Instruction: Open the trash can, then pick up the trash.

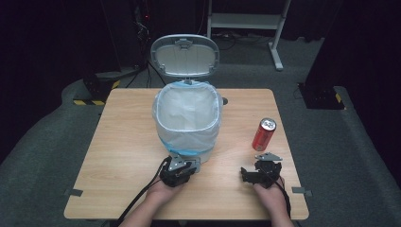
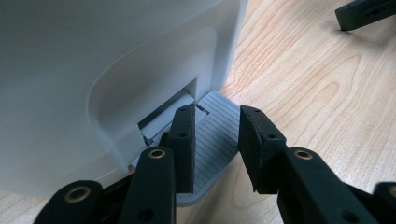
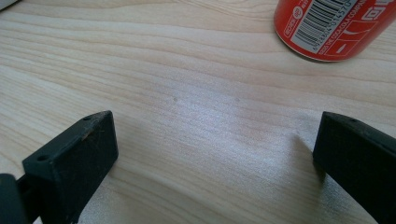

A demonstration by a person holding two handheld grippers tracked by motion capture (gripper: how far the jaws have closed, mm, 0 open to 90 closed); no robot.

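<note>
At the foot of the white pedal bin (image 1: 188, 137), near the desk (image 1: 118, 156) edge closest to the person: grey ribbed pedal (image 2: 219, 100), with the left claw (image 2: 217, 119) lying over it, jaws only narrowly parted and pinching nothing. Lid (image 1: 185, 56) standing fully up, so pedal judged to be held down by the claw's weight. Further right, well apart from the bin: red drinks can (image 1: 263, 134), upright, with the right claw (image 3: 215, 126) just short of it, jaws spread wide and empty.

Risks from here: slipping off the smooth pedal, or easing the pressure, and dropping the lid before the can goes in. Pushing at a slant and sliding or tipping the light bin across the desk. Knocking the can over with one spread jaw while closing on it. Catching the loose liner bag (image 1: 188, 113) on the way in.

Hard to make out: actual contact between jaw undersides and pedal; the pedal's hinge inside the dark slot; the bin's far side and base; most of the can in the right gripper view, cut off at the top edge.
</note>
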